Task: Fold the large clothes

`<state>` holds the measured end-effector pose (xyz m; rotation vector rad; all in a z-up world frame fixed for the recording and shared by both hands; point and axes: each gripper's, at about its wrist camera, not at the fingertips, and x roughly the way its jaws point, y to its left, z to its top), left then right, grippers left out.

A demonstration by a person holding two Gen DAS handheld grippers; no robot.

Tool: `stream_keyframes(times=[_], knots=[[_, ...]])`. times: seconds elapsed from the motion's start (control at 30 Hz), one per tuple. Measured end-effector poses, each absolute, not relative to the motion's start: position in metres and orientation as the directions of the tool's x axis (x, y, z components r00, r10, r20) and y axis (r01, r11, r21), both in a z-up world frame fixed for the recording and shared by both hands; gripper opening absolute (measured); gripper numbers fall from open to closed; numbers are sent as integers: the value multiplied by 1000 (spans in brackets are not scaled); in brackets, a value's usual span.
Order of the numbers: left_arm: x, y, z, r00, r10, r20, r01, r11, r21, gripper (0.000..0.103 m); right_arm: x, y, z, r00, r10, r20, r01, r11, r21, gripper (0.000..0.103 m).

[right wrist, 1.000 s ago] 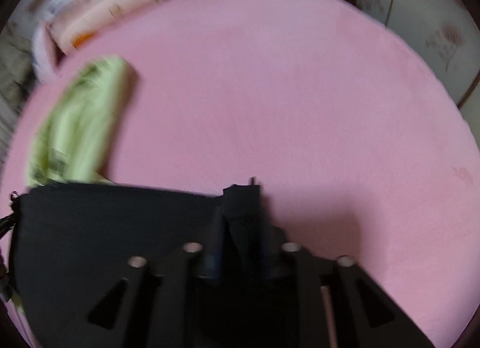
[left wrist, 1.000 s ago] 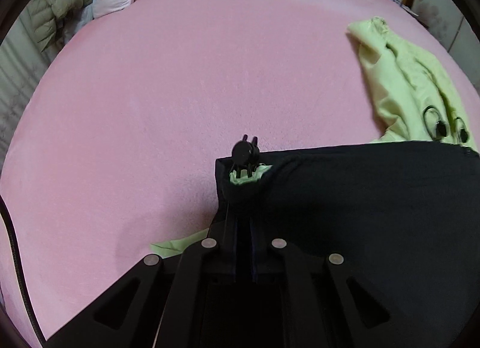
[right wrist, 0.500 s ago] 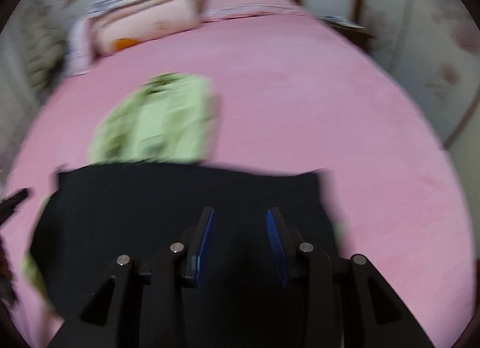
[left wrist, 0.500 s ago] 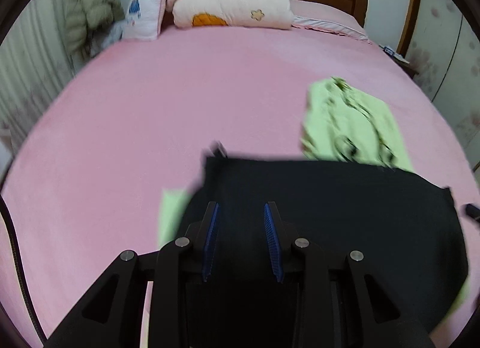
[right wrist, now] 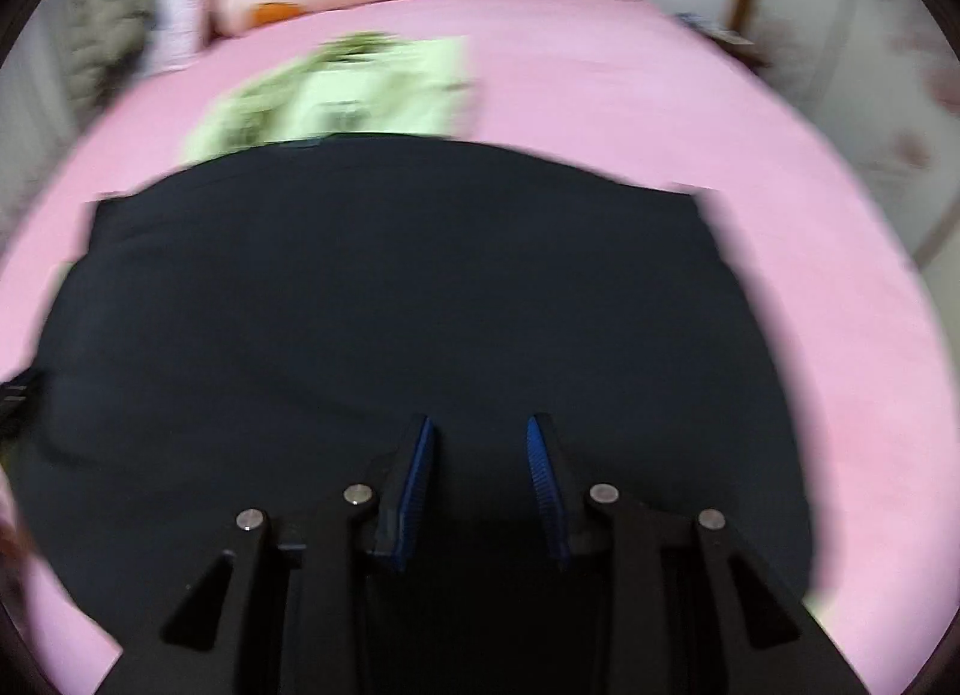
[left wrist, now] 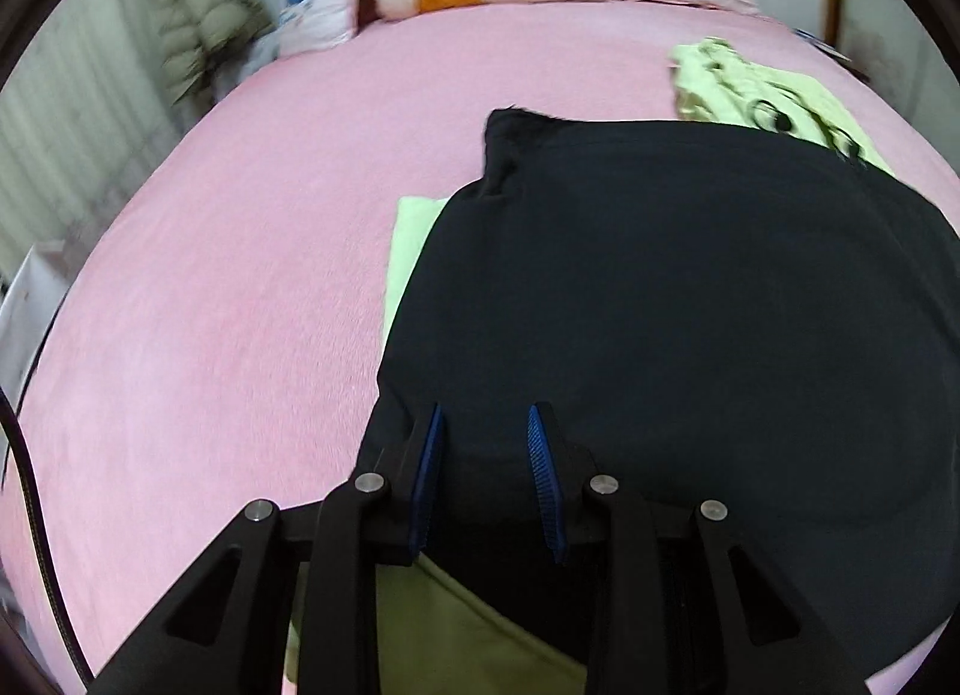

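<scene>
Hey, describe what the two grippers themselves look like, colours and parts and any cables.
Both are matte black. The left gripper and right gripper each have two fingers lined with ribbed blue pads and angled black linkage bars joined by round silver pins, with triangular cut-outs near the base. A thin dark cable runs along the left view's edge. No markings or sleeves are visible.

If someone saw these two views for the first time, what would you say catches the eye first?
The big black garment dominates, spread over the near part of the pink bed, with light green fabric peeking out at its left edge. Beyond it lies a crumpled light green garment. Both the left gripper and right gripper hang open above the black cloth, gripping nothing.
</scene>
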<state>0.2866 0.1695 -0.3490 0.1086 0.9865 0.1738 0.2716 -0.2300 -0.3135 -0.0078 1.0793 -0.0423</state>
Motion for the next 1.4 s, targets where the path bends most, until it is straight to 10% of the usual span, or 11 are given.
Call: stream_keyframes(times=[0.47,0.67,0.93,1.13,1.4], knots=[[287,172,-355,533,120,-838,-37,992,118,32,235,-322,-330,401,-178,-899,223,970,-93,36],[299,165,-306,454,38,-890,11,999,48,85,252,-320,-286,412,-111,-904,228,974,-16,36],[346,148,-196,446,-82,-891,46,997,-69,87,296,-288,-149,568,17,-823,66,996,66,37],[388,123,-131,495,-109,-862,57,994,-93,98,347,-272,-62,647,121,-753,-32,991,132,63],[448,78,-101,562,-56,-826,106,994,5,98,417,-246,-37,639,220,-738,-92,973,210,64]])
